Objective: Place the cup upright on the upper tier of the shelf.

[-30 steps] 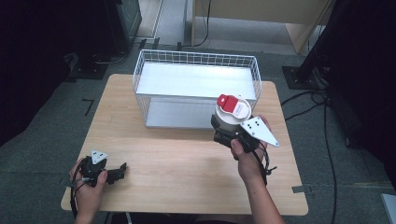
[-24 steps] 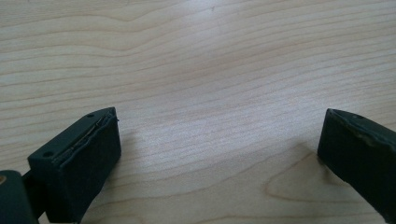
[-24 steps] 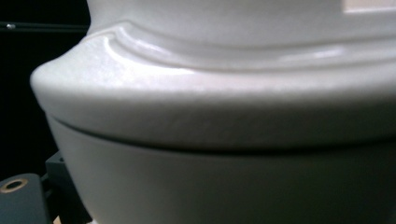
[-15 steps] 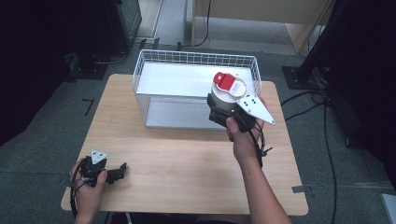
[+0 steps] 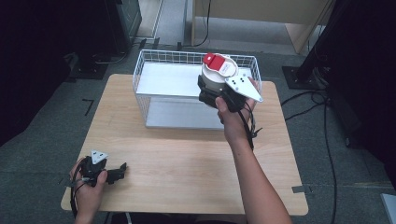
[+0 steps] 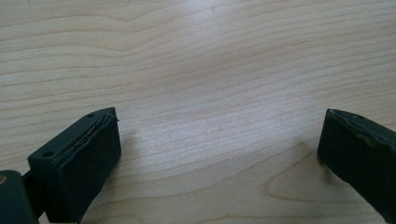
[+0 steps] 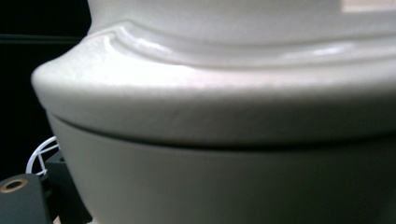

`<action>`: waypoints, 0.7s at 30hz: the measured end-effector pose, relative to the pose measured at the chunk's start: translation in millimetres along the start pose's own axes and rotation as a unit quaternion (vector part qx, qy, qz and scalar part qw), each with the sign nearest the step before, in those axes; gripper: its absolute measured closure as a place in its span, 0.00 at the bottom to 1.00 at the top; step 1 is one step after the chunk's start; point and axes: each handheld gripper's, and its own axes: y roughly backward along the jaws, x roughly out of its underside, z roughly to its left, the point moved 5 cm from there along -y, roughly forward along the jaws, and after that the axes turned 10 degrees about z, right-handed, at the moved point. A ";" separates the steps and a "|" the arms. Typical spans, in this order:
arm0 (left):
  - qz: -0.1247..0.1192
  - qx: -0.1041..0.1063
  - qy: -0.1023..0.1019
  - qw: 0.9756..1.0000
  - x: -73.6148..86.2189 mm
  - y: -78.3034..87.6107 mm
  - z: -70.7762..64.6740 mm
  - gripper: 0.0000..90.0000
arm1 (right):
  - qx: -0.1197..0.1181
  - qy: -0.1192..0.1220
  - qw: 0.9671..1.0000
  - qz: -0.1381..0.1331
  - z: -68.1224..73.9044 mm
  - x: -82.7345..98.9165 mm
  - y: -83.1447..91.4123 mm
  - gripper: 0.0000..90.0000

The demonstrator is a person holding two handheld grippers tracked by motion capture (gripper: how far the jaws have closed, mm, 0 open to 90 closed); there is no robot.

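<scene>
High view, carry: you have the white jar with the red lid [image 5: 216, 74] up in the right gripper [image 5: 212, 93], held over the near right part of the wire basket [image 5: 140, 77].
High view, progress: the lift off the tabletop [image 5: 187, 158] looks done and the jar is above the basket; by my read the lowering and release are what is left.
High view, left side: your left gripper [image 5: 116, 171] rests low at the near left corner of the tabletop, well apart from the basket, holding nothing.
High view, hard to see: the grey plate and your hand cover the right gripper's jaws, so the grip itself is not plain from up here.
Left gripper view, jaws: wide apart, bare wood grain between them.
Left gripper view, cut off: the right-hand jaw runs out of the picture's edge.
Right gripper view, jar: the pale body and its rounded shoulder sit pressed right up to the camera, so the jaws look clamped on it.
Right gripper view, hidden: jaw tips are behind the jar; a bit of white wire [image 7: 39, 154] peeks at lower left, and how far the jar hangs above the basket floor cannot be told.
</scene>
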 end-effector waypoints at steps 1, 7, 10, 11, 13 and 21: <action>0.000 0.000 0.000 1.000 0.0 0.0 0.0 0.00 | 0.001 0.000 1.000 0.000 0.5 -1.7 -3.9 0.07; 0.001 -0.001 0.000 1.000 0.0 -0.1 -0.3 0.00 | 0.006 0.000 1.000 0.011 1.2 -4.1 -26.4 0.07; 0.001 -0.002 -0.001 1.000 0.0 -0.2 -0.4 0.00 | 0.010 0.003 1.000 0.019 0.9 -3.5 -40.0 0.07; 0.001 -0.002 -0.001 1.000 -0.1 -0.1 -0.4 0.00 | 0.011 0.006 1.000 0.021 0.8 -3.5 -44.6 0.07; 0.000 -0.001 0.000 1.000 0.0 -0.1 -0.2 0.00 | 0.015 0.011 0.999 0.026 -0.2 -3.3 -53.3 0.07; 0.001 -0.003 -0.003 1.000 -0.1 -0.1 -0.3 0.00 | 0.020 -0.001 0.999 0.036 -3.2 -2.3 -83.1 0.07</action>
